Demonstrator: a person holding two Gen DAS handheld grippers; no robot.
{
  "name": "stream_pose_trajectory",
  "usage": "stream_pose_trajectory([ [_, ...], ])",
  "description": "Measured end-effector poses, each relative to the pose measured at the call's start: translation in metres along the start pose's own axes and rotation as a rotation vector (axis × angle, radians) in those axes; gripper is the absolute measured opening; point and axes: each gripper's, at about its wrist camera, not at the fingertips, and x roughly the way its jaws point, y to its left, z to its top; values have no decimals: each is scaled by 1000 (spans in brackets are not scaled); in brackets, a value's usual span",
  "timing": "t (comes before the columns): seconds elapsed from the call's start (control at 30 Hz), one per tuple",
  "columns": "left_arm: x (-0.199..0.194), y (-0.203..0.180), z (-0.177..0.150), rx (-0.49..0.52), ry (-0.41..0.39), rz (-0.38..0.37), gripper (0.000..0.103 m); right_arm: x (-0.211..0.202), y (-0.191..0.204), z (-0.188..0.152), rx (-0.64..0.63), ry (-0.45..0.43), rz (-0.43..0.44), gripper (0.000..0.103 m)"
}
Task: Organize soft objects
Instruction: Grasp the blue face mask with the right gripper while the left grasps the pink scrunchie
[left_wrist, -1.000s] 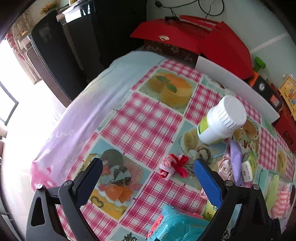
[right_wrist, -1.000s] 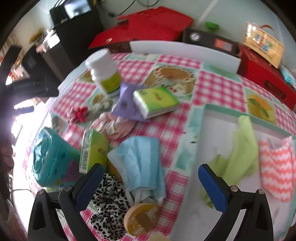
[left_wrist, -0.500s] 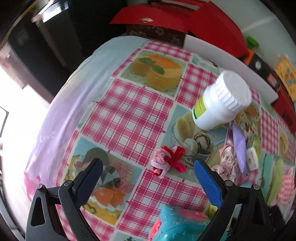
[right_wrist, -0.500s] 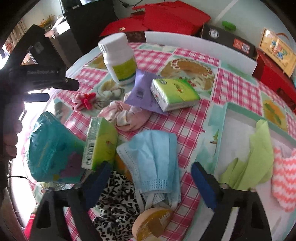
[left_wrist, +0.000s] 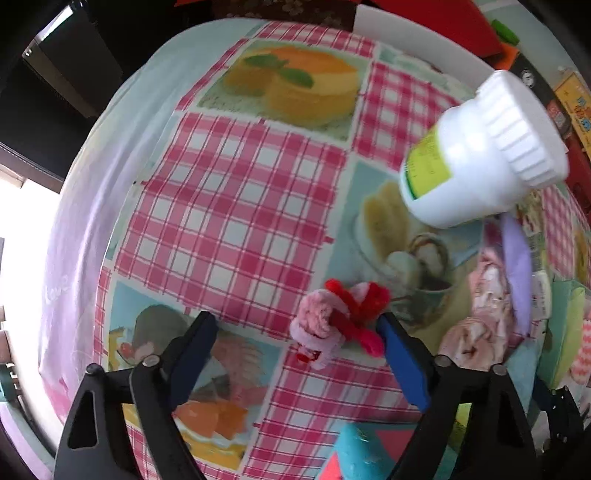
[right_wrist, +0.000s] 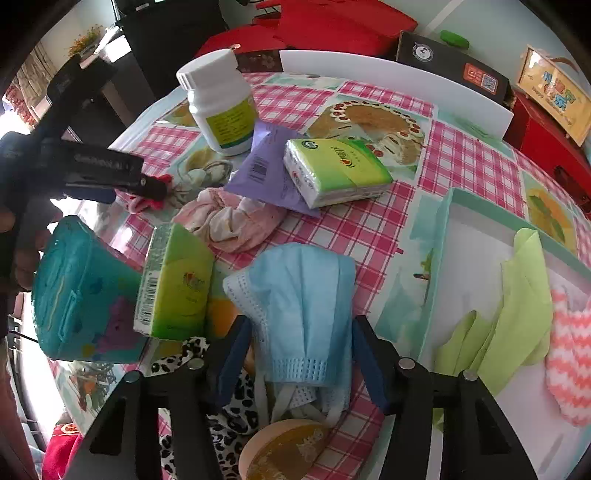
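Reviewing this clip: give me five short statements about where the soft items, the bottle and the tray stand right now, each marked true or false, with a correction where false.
1. The blue face mask lies between the right gripper fingers. True; the jaws are closing.
2. The white bottle lies on its side. False: it stands upright, cap on.
3. The green cloth and the pink-and-white zigzag cloth lie in the tray. True.
4. The left gripper holds the pink scrunchie. False: the jaws are closing around a red-and-pink hair tie, and the left pad stands clear of it.
5. The tissue pack rests partly on a purple packet. True.
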Motion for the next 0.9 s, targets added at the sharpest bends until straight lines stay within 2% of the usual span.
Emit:
stream_pose_trajectory([
  [0.07, -1, 1, 1, 12, -8, 15, 82, 0, 1, 0, -3, -1, -5, 57],
  [0.17, -2, 3, 4, 18, -14, 9, 69, -1, -1, 0, 3, -4, -13, 51],
  [0.33, -7, 9, 16, 11, -30, -13, 41, -2, -7, 1, 30, -11, -6, 39],
  [0.6, -17, 19, 13, -45, -66, -36, 37, -5, -15, 1, 65, -24, 20, 24],
  [0.9, -67, 18, -14, -127, -220, -93, 37, -23, -22, 5, 100, -84, 72, 24],
])
